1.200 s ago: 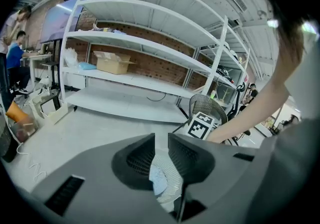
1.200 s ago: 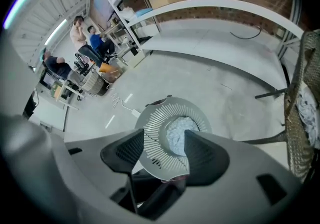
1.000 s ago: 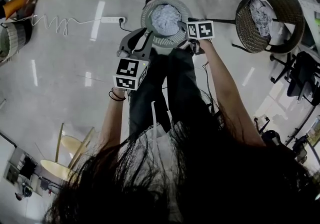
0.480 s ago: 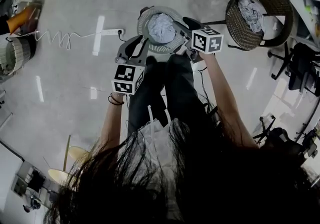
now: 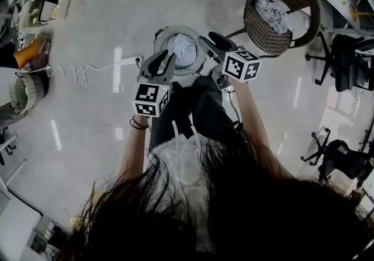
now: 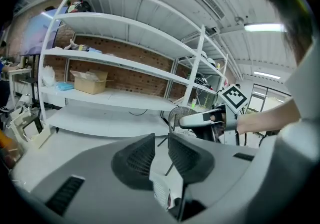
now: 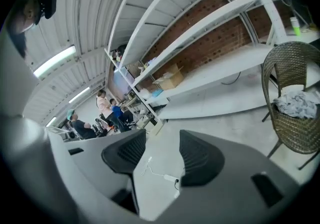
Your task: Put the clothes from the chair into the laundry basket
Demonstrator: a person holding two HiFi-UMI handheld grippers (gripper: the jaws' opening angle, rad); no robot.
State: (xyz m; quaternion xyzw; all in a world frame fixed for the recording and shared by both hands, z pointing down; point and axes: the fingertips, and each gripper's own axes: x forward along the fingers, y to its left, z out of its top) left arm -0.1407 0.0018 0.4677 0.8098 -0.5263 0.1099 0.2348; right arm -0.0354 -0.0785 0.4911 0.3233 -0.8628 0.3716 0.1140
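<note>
Two claws hang above the floor in front of the person, both empty. The left claw (image 5: 159,61) sits over the near left rim of the laundry basket (image 5: 166,42); its own view shows the left claw (image 6: 161,142) with its jaws a narrow gap apart and nothing between them. The right claw (image 5: 211,39) hovers just right of the basket, pointing toward the far right. In its own view, the right claw (image 7: 162,154) has its jaws well apart, with only bare floor and a white power strip (image 7: 165,177) showing through the gap. These jaws have just been closing a little, on nothing.

The round basket stands on the floor just beyond the person's legs, with a pale bundle of clothes (image 5: 183,48) lying inside it. Well apart from it, at the far right, stands a wicker chair (image 5: 257,27) with more crumpled clothes (image 5: 272,11) on its seat. The right gripper view shows the same chair (image 7: 295,128) at its right edge, the clothes (image 7: 299,103) heaped in the seat.

Left of the basket, a power strip (image 5: 131,61) lies on the floor, trailing a coiled cord (image 5: 75,71). White shelving (image 6: 125,65) with a cardboard box (image 6: 90,81) lines the far brick wall.
</note>
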